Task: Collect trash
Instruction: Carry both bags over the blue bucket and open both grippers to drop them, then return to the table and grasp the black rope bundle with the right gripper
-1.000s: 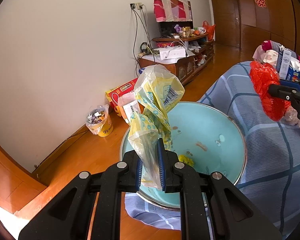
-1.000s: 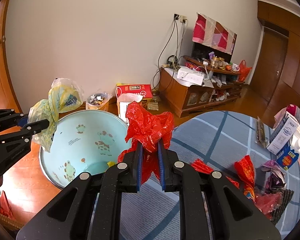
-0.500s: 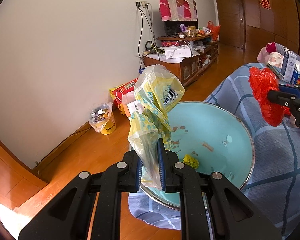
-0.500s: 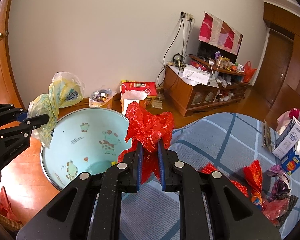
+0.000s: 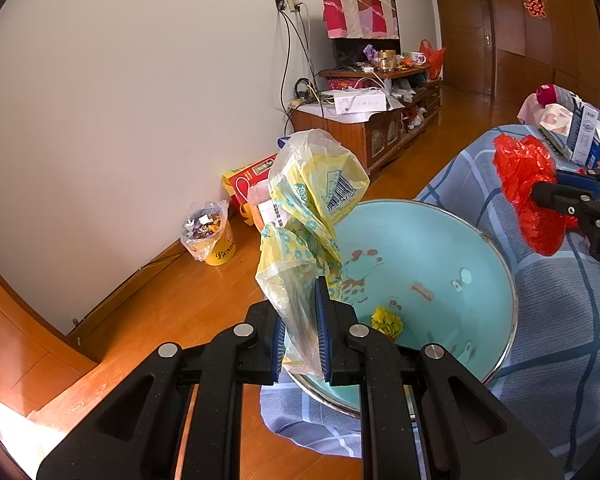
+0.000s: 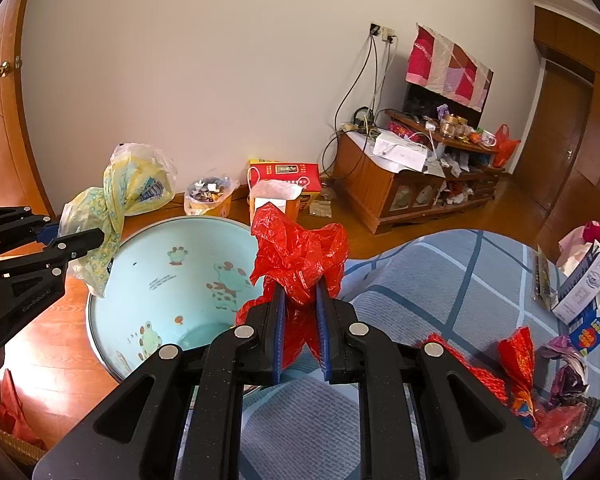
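Observation:
My left gripper (image 5: 300,332) is shut on a crumpled yellow plastic bag (image 5: 312,208) and holds it over the near rim of a light blue basin (image 5: 440,248). A small yellow wrapper (image 5: 386,319) lies in the basin. My right gripper (image 6: 300,328) is shut on a crumpled red plastic bag (image 6: 300,256) at the basin's (image 6: 168,280) right edge. The left gripper (image 6: 72,240) and its yellow bag (image 6: 120,196) show at the left of the right wrist view. The red bag (image 5: 528,192) shows at the right of the left wrist view.
The basin sits on a blue checked cloth (image 6: 440,280). Red wrappers (image 6: 516,360) and a white carton (image 6: 584,280) lie on the cloth at right. A small yellow bin of trash (image 5: 212,236), red boxes (image 5: 248,184) and a wooden TV cabinet (image 5: 364,128) stand by the wall.
Both grippers have shifted slightly towards the basin, still holding their bags. More of the basin's inside and the yellow wrapper show in the left wrist view.

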The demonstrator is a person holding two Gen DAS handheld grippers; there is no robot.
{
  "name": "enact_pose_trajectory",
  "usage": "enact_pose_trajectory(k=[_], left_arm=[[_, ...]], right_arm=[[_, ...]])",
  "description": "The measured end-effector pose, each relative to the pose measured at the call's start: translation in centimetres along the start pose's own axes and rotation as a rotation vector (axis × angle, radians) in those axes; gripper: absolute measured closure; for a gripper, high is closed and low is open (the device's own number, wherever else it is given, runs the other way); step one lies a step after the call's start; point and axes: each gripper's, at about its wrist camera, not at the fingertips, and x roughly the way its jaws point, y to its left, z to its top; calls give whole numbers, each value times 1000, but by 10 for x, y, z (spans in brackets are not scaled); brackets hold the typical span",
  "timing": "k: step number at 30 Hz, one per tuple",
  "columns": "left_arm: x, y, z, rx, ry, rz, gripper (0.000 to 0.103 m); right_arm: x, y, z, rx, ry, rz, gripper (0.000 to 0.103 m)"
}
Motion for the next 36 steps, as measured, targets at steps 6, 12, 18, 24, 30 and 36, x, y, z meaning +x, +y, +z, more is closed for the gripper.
enact_pose_trajectory(k=[6, 12, 18, 24, 30, 36], left_arm=[[1, -1, 1, 1, -1, -4, 89], [1, 1, 1, -4, 1, -4, 89], [1, 1, 2, -6, 1, -7, 88], [1, -2, 0, -3, 6, -22, 75], [1, -9, -2, 14, 11, -31, 57], [0, -10, -3, 10, 6, -24, 40]], right_arm=[[1, 2, 1, -3, 2, 5, 88], [3, 5, 2, -8, 6, 13, 88], [5, 12, 4, -19, 6, 28, 87], [8, 19, 1, -28, 11, 61, 63], [9, 16, -2, -12, 13, 54, 60], [5, 9, -5, 8, 16, 27, 55]])
